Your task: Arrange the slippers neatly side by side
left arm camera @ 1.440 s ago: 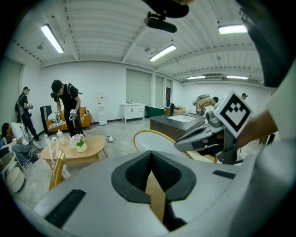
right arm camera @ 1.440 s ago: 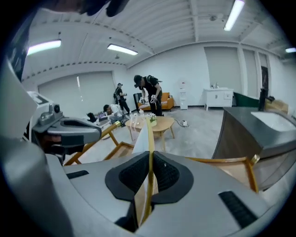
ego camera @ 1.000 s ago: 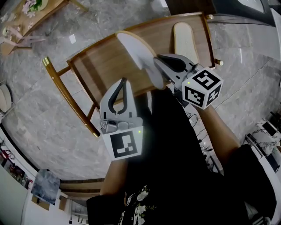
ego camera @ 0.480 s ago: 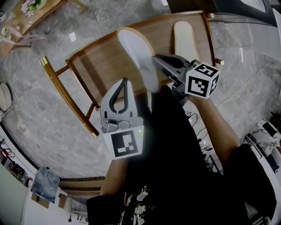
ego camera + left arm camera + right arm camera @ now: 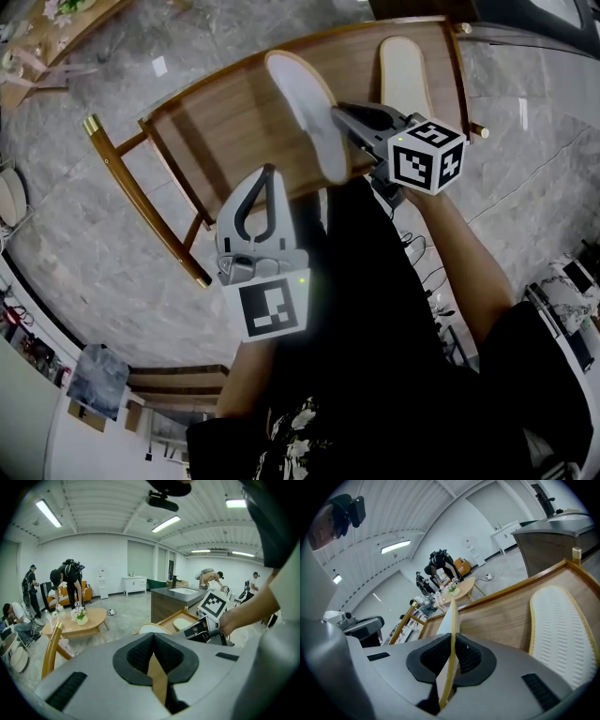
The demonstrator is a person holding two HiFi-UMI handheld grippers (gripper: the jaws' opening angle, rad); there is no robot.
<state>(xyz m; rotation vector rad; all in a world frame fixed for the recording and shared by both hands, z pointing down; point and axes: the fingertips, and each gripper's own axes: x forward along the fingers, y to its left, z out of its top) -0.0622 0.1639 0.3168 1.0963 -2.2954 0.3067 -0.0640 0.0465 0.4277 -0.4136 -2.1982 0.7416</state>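
Observation:
A pale slipper [image 5: 305, 111] hangs tilted on edge over the wooden rack [image 5: 216, 122]. My right gripper [image 5: 345, 120] is shut on its rim; in the right gripper view the thin tan-edged slipper [image 5: 451, 620] runs up between the pads of that gripper [image 5: 452, 660]. The second slipper [image 5: 403, 67] lies sole up on the rack's right end, ribbed and cream in the right gripper view [image 5: 560, 630]. My left gripper [image 5: 262, 187] hovers at the rack's near edge, shut and empty; the left gripper view shows it [image 5: 153, 641] closed with the held slipper [image 5: 151, 629] beyond.
The rack has raised wooden rims and gold-tipped legs [image 5: 94, 127] and stands on a grey marble floor [image 5: 84, 234]. Cables [image 5: 417, 253] lie near my feet. A round low table [image 5: 79, 623] with flowers and several people are farther off.
My right gripper has sunk toward the rack and rolled, carrying the slipper down and rightward, nearer the lying slipper. The left gripper has stayed put.

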